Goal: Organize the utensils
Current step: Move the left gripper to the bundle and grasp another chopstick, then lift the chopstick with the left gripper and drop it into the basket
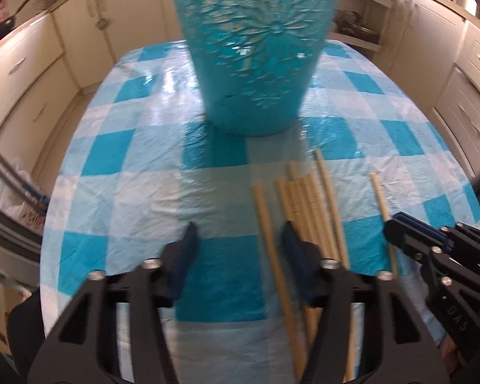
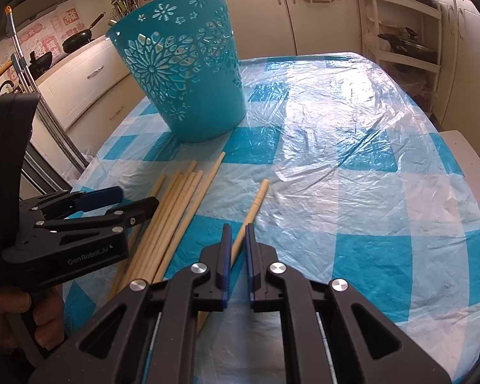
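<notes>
A teal plastic basket (image 1: 249, 64) (image 2: 192, 73) with flower cut-outs stands upright on the checked table. Several wooden chopsticks (image 1: 307, 198) (image 2: 176, 204) lie in a loose bundle in front of it. My left gripper (image 1: 240, 240) (image 2: 137, 198) hovers over the bundle's left side, open; one chopstick runs on the cloth beside its right finger (image 1: 292, 243), untouched. My right gripper (image 2: 238, 233) (image 1: 392, 227) is shut on a single chopstick (image 2: 256, 204) (image 1: 379, 195) that lies apart, right of the bundle.
The table (image 2: 352, 160) carries a blue-and-white check cloth under wrinkled clear plastic. Cream cabinets (image 1: 32, 73) ring the room. Woks (image 2: 76, 40) sit on the counter at left, and an open shelf unit (image 2: 406, 41) stands at back right.
</notes>
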Demonstrator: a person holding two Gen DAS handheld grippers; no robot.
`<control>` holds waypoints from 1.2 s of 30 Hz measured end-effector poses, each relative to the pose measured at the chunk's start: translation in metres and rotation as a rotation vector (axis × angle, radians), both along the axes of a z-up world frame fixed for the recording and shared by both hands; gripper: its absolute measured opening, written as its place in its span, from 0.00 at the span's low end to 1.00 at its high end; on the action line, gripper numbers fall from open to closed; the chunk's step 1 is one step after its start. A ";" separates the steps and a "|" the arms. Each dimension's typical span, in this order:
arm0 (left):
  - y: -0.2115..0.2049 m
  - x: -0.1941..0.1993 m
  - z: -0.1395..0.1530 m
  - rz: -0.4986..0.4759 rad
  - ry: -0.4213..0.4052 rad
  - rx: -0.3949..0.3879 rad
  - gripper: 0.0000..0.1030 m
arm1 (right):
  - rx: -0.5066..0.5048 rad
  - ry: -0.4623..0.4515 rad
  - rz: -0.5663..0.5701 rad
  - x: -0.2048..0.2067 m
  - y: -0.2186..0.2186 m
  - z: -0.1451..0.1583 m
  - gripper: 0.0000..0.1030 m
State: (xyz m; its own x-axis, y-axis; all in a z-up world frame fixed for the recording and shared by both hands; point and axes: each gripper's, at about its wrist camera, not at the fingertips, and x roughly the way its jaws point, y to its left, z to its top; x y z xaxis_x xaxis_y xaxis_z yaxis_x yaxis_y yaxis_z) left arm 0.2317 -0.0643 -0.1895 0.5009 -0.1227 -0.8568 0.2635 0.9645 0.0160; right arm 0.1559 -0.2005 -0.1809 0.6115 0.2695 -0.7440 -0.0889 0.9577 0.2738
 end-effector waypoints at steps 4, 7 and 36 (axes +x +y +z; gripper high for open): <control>-0.006 0.005 0.003 -0.045 0.027 -0.030 0.09 | -0.011 0.018 -0.002 0.008 -0.001 0.001 0.08; -0.003 0.009 0.003 -0.051 0.044 -0.053 0.06 | -0.035 0.030 0.016 0.013 0.002 0.002 0.08; 0.083 -0.003 0.198 -0.002 -0.460 -0.516 0.04 | -0.034 0.024 0.066 0.026 -0.005 0.001 0.09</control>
